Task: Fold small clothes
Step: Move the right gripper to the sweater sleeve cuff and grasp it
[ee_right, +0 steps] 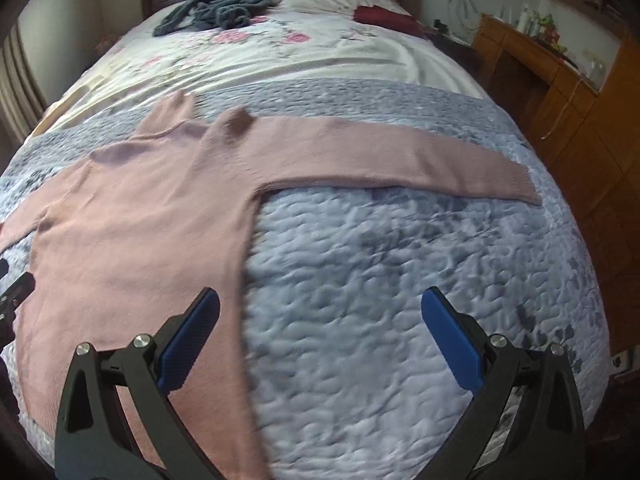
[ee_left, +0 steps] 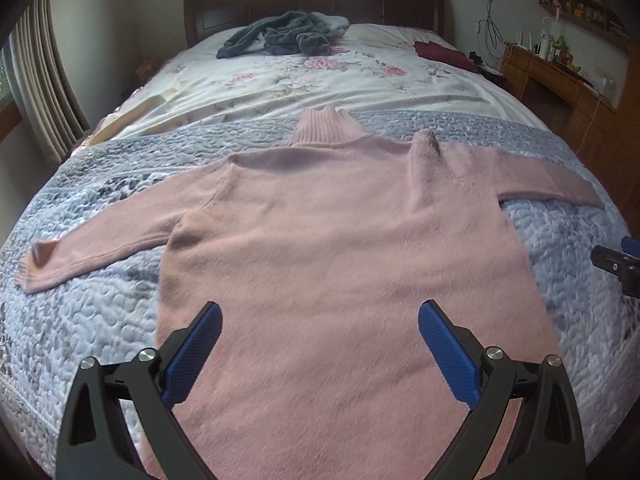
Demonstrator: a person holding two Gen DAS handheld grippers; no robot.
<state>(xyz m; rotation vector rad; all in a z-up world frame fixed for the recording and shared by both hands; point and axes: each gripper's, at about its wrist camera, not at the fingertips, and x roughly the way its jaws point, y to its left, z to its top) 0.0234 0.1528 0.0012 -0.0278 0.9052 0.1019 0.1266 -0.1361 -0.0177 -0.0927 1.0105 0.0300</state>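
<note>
A fuzzy pink turtleneck sweater (ee_left: 340, 240) lies flat on the bed, collar pointing to the headboard and both sleeves spread out sideways. My left gripper (ee_left: 320, 312) hovers over the sweater's lower body, open, nothing between its blue pads. In the right wrist view the same sweater (ee_right: 132, 232) fills the left half, its right sleeve (ee_right: 400, 156) stretched toward the bed's right edge. My right gripper (ee_right: 320, 300) is open above the blue quilt, just right of the sweater's side edge. Part of the right gripper (ee_left: 616, 264) shows at the left view's right edge.
A blue-grey quilted blanket (ee_right: 400, 280) covers the near half of the bed, a floral sheet (ee_left: 320, 76) the far half. A dark grey knit garment (ee_left: 280, 36) and a maroon cloth (ee_left: 444, 54) lie near the headboard. A wooden desk (ee_right: 560, 80) stands to the right.
</note>
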